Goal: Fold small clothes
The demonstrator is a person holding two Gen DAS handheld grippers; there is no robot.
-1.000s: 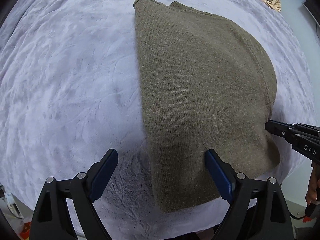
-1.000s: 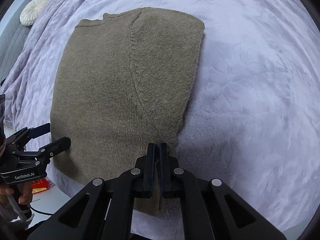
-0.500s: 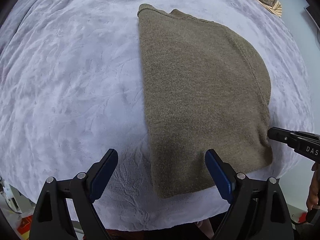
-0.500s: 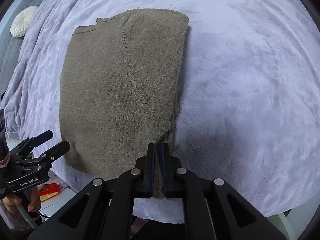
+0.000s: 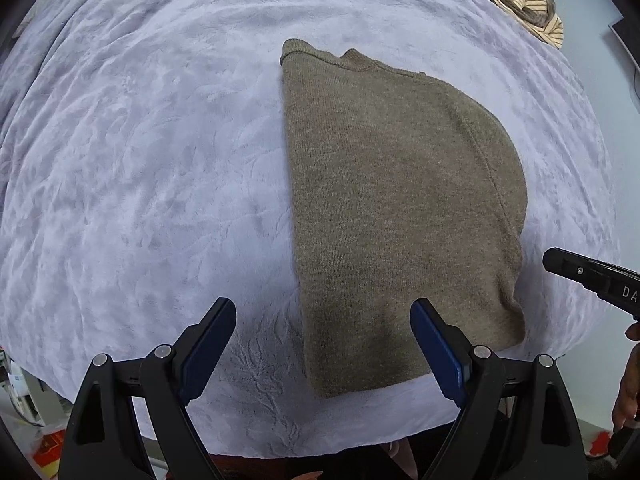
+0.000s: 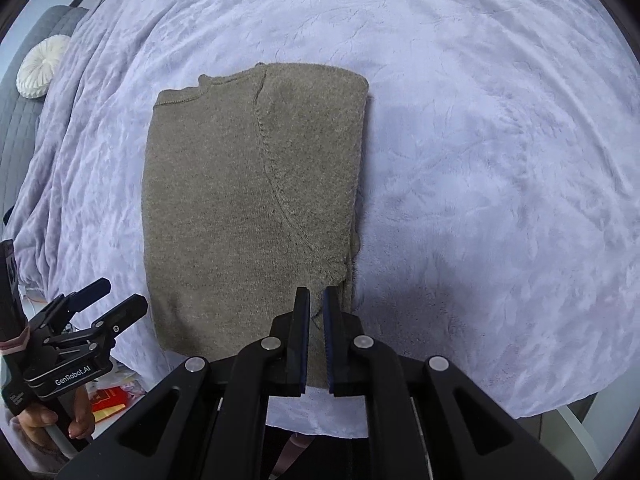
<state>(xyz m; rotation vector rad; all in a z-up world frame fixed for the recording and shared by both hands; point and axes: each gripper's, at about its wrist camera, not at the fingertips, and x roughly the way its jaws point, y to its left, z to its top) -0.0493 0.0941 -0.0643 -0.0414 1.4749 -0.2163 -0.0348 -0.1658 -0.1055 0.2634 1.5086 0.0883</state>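
On the lilac plush blanket (image 5: 140, 184) that covers the bed, an olive-brown knitted sweater (image 5: 392, 208) lies folded flat into a long panel, collar end toward twelve o'clock and its straight folded edge on the nine o'clock side in the left wrist view. At six o'clock in that view the left gripper (image 5: 323, 322) hangs above the blanket with its blue-padded fingers (image 5: 434, 344) spread wide and nothing between them; one finger is over bare blanket, the other over the near end of the sweater. At about four o'clock the black tip of the right gripper (image 5: 588, 276) pokes in beside the sweater's edge. From the right wrist view the sweater (image 6: 248, 216) fills the middle, a curved sleeve seam running down it, and the right gripper (image 6: 316, 300) at six o'clock has just been parting its jaws (only a narrow slit shows), with no cloth pinched in it. At eight o'clock a hand (image 6: 60, 420) grips the handle of the left gripper (image 6: 116, 300). A round white cushion (image 6: 40, 68) sits at ten o'clock, and a striped garment (image 5: 524, 4) lies at one o'clock in the left view.
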